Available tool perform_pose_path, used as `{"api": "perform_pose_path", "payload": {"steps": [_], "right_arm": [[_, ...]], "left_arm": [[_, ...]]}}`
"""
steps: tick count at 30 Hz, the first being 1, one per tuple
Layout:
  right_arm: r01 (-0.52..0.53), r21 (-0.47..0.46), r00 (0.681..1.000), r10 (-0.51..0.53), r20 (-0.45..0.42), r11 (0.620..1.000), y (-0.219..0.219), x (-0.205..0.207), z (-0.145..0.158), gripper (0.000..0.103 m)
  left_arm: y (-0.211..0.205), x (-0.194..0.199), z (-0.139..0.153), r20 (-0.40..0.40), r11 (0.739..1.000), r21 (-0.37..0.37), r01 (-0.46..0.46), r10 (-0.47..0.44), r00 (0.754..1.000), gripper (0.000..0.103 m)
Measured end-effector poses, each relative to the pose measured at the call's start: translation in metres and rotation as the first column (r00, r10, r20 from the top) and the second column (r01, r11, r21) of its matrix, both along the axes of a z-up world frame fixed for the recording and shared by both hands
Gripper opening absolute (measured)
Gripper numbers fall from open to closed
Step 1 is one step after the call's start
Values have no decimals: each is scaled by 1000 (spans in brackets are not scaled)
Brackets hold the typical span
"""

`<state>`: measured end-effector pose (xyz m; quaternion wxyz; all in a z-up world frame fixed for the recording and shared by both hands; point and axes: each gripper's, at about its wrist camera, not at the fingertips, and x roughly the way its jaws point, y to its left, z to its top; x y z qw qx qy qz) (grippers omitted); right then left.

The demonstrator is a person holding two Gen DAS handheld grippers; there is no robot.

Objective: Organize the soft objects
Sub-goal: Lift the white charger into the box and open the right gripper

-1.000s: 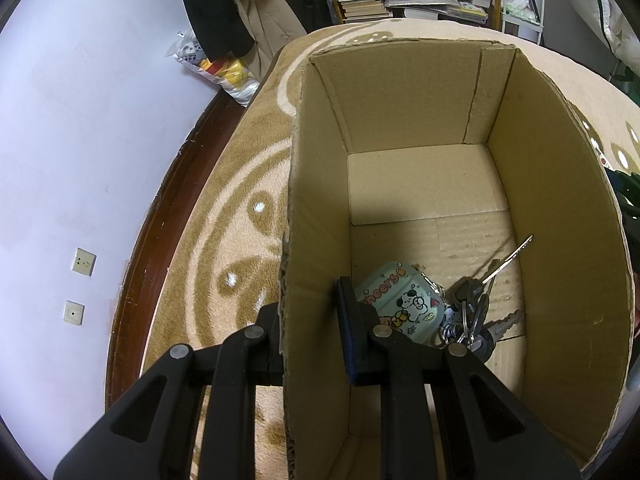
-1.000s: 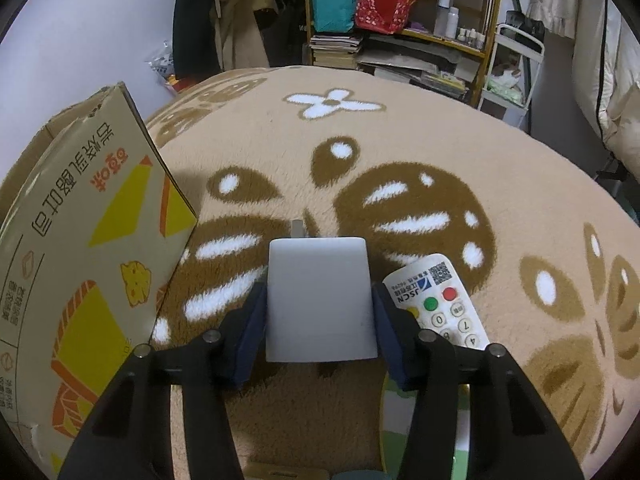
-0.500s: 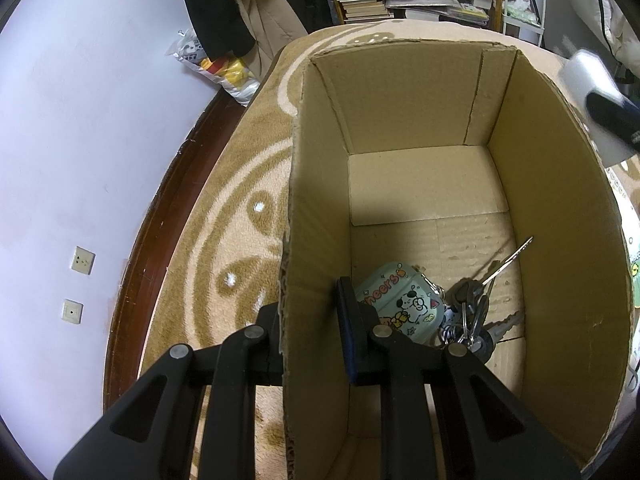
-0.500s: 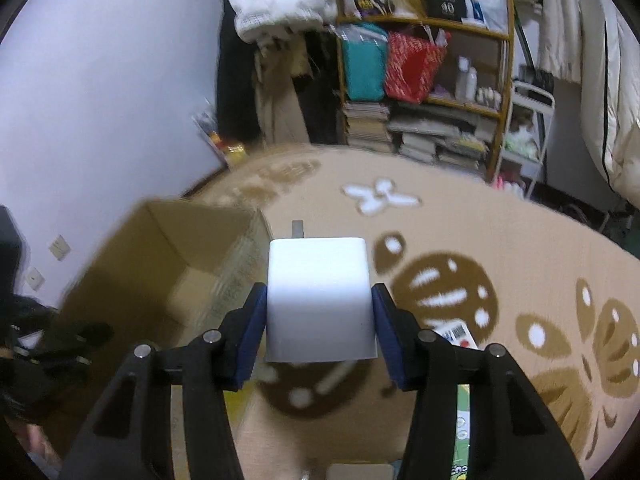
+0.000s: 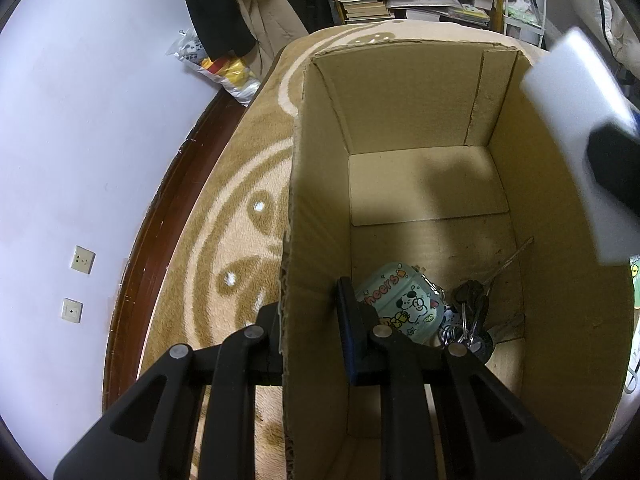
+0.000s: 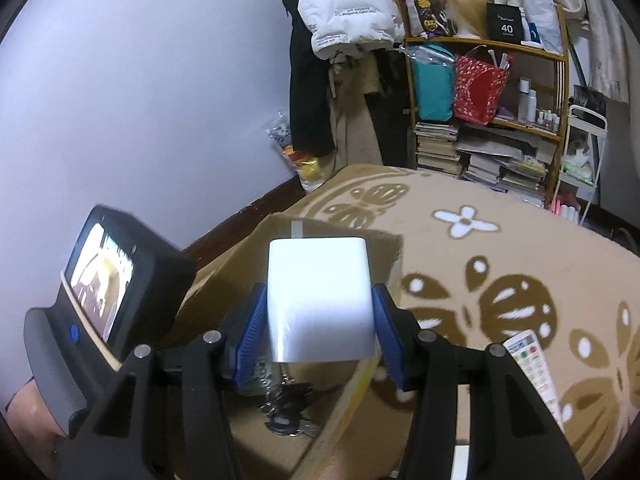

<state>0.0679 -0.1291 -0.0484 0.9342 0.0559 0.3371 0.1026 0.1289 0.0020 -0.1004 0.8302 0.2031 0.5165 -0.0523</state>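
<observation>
Lifted off the rug, the right gripper clamps the white block over the box; it looks light, stiff and smooth-sided. The left gripper pinches the box wall.

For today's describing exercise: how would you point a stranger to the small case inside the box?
Find the open cardboard box on the tan rug. On its floor, at the near end, lies the case beside a bunch of keys. It is pale green with cartoon stickers; the keys are dark metal.
</observation>
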Motion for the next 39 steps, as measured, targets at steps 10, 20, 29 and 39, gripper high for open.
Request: {"api": "perform_pose_path", "payload": {"steps": [10,20,29,39], "right_arm": [[-11,-30,1000,11,1,999,4,-3,-8,55],[143,-23,989,-144,-28,989,-51,-3,-5,65],[264,-8,955,-262,-138,965,-90,-9,-28,65],[244,-48,940,-248,-236,969,-85,-23,-52,65]], "left_arm": [[0,-1,1,-4,1000,-12,3,-3,1000,18],[-3,-1,3,-1,1000,5,2,-2,1000,19],[-2,-1,2,-1,1000,5,2,-2,1000,19],[-2,-1,3,0,1000,7,1,-1,1000,19]]}}
